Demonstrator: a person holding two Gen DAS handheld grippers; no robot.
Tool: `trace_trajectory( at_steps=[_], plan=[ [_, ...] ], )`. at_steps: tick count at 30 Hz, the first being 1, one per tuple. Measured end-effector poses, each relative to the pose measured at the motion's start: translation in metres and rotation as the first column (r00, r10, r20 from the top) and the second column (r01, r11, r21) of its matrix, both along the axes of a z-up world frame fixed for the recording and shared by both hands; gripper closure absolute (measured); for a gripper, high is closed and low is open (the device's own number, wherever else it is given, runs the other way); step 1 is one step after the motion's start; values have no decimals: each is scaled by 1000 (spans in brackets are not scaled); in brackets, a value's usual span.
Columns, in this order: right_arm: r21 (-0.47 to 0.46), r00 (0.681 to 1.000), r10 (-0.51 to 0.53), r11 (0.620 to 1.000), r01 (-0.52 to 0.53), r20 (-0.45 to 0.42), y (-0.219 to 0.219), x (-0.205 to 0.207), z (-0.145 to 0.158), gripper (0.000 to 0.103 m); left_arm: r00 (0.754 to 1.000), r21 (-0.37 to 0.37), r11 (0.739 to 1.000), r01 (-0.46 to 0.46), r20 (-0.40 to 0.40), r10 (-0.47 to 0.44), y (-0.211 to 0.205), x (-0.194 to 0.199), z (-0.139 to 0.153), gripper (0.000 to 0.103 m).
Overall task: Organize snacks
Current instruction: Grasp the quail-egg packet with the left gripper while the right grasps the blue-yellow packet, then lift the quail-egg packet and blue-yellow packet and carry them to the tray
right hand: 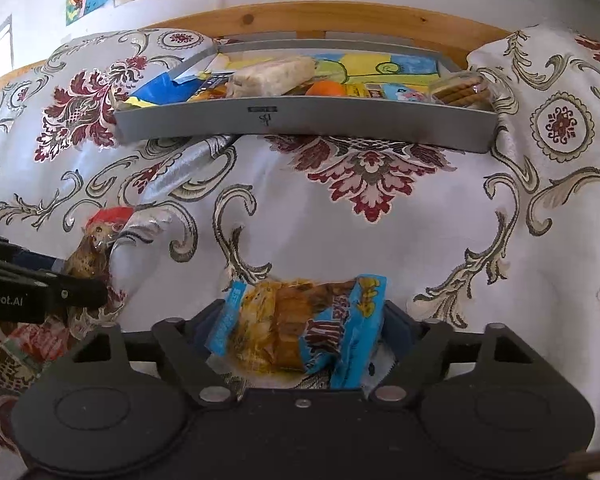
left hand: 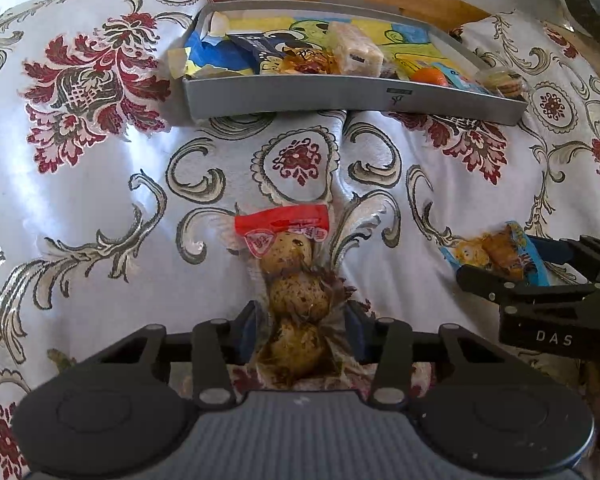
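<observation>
My left gripper (left hand: 302,330) is shut on a clear pack of speckled eggs (left hand: 294,288) with a red top strip, held just above the patterned cloth. The same pack of eggs (right hand: 88,256) shows at the left of the right wrist view, gripped by the black left fingers (right hand: 68,292). My right gripper (right hand: 304,328) is shut on a blue snack packet (right hand: 300,324) with a golden pastry picture; that blue packet (left hand: 496,256) also appears at the right in the left wrist view. A grey tray (left hand: 340,96) far ahead holds several snacks.
In the tray (right hand: 300,120) lie a pale wrapped bar (right hand: 272,76), an orange (right hand: 326,89), a clear box of biscuits (right hand: 460,88) and blue and yellow wrappers. The flowered cloth (right hand: 340,220) covers the table. A wooden rail (right hand: 320,16) and a wall with pictures stand behind.
</observation>
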State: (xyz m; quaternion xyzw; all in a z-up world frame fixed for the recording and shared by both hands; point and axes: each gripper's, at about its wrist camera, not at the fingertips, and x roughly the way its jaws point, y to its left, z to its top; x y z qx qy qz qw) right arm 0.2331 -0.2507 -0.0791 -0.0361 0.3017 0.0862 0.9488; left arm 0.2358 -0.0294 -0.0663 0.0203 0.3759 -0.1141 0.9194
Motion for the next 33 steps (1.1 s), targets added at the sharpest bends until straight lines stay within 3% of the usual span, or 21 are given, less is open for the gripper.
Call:
trace_trajectory(
  at_steps=[11,33],
  plan=[
    [-78,998,66,995,-67,-21,11,-9,5,47,999,-28,999,-22,-46,20,0,-10,4,59],
    [-116,993,116,987,-112,25,17,-25,15,63,999,-43,998,-38,-35,36,-4,-37,23,62]
  ],
)
